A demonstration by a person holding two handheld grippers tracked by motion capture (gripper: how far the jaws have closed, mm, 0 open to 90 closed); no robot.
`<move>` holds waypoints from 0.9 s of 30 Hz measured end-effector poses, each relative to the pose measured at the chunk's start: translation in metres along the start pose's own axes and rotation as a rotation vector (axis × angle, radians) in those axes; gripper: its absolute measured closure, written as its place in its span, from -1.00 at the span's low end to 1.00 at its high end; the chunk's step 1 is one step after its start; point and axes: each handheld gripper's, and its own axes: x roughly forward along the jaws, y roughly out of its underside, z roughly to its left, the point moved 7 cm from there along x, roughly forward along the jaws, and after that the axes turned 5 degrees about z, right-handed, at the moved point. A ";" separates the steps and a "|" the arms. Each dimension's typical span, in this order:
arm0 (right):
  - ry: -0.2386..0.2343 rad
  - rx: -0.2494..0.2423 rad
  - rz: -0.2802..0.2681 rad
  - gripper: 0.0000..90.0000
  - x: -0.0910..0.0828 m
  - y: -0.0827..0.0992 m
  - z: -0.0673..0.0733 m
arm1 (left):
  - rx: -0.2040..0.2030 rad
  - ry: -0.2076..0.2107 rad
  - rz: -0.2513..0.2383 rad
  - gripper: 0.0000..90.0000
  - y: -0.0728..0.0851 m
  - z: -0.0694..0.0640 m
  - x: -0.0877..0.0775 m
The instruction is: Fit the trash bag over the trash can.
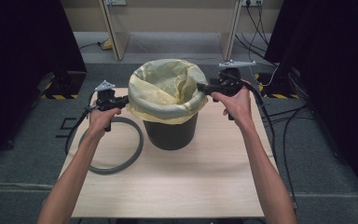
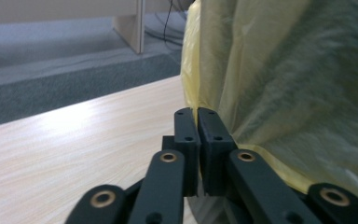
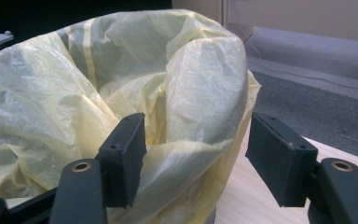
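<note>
A black bin (image 1: 170,134) lined with a yellow bag (image 1: 165,88) stands mid-table. The bag's edge is folded out over the rim. My left gripper (image 1: 125,99) is at the bag's left side, level with the overhang. In the left gripper view its jaws (image 2: 198,114) are pressed together, and the bag's (image 2: 284,93) edge runs down into the tips. My right gripper (image 1: 199,87) sits at the right of the rim. Its jaws (image 3: 196,135) stand wide apart with the bag's (image 3: 200,84) puffed rim fold between them, and the pads are not pressing on it.
A grey ring (image 1: 108,170) lies flat on the wooden table (image 1: 191,182), left of the bin and under my left forearm. Cables trail from both grippers off the table's sides. Beyond the far edge is grey carpet, desk legs and dark curtains.
</note>
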 end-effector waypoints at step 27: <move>-0.023 0.061 0.055 -0.10 0.007 0.050 -0.016 | 0.037 0.042 -0.034 0.76 0.008 -0.018 -0.018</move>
